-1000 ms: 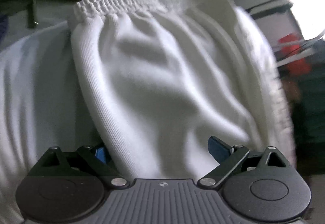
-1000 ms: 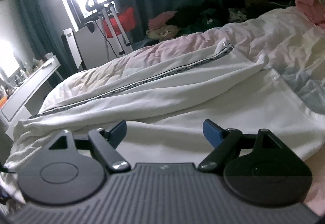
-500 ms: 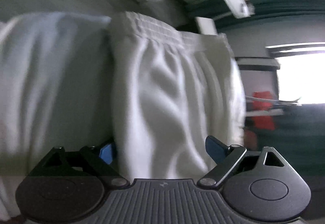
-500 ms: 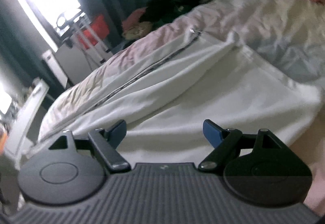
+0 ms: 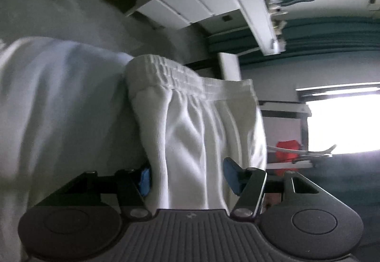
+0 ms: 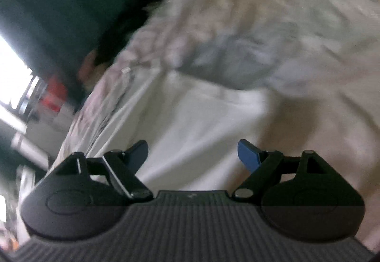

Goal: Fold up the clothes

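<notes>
The bedsheet (image 6: pixel 273 31) fills the right wrist view from 12 to 3 o'clock, with the white trousers (image 5: pixel 201 133) spread below it toward 6. The right gripper (image 6: pixel 192 155) tilts down over them, jaws wide and empty. The left gripper (image 5: pixel 187 179) is rolled sideways, its jaws closing around the trousers' bunched edge, elastic waistband (image 5: pixel 180 77) at 12 o'clock.

Garment (image 6: pixel 190 124) apparently on bed (image 6: pixel 296 24)

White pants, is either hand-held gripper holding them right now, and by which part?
The left hand-held gripper is closing around the white pants below the waistband, not yet clamped. The right hand-held gripper holds nothing.
</notes>
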